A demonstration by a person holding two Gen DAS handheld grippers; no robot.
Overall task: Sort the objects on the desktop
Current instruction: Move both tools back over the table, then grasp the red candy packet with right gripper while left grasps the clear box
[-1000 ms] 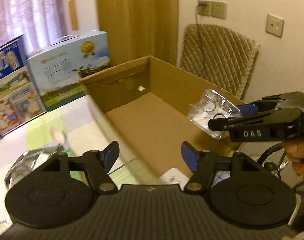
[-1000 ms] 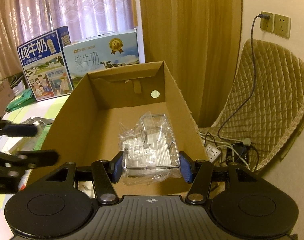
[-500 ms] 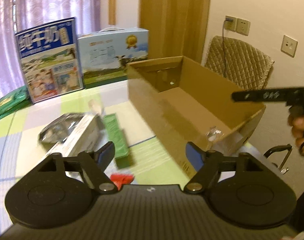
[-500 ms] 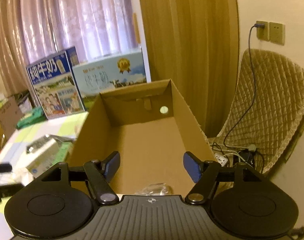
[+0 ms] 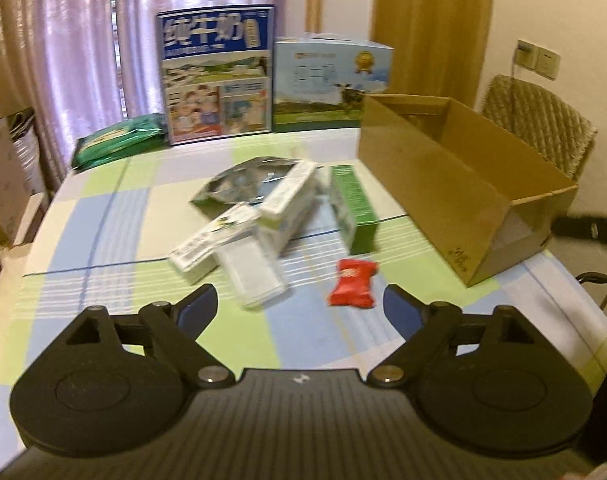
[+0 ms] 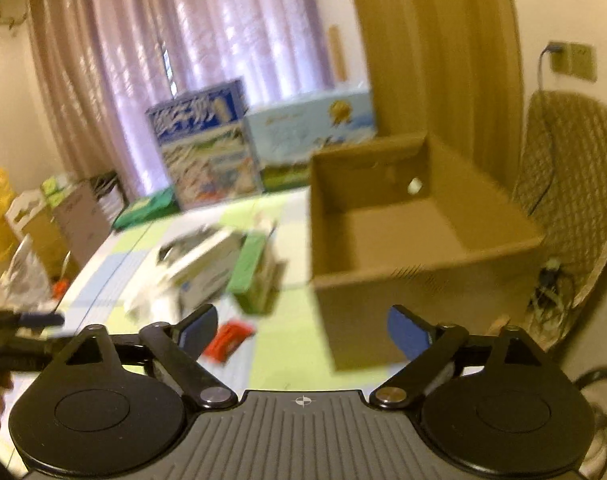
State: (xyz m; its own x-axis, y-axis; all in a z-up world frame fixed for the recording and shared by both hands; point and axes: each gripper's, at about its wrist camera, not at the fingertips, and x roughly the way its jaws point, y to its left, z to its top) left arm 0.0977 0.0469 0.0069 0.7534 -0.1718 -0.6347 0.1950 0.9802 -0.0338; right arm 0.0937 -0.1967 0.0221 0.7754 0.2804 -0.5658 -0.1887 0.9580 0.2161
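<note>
Red packet (image 5: 353, 289) on table, between left gripper (image 5: 300, 305) spread jaws.

Your right wrist view is motion-blurred throughout, leaving the print on the milk cartons (image 6: 201, 142) unreadable and the pile of packets (image 6: 207, 264) on the tabletop (image 6: 287, 336) indistinct, while the cardboard box (image 5: 463, 184) hides its own floor in your left wrist view.
</note>
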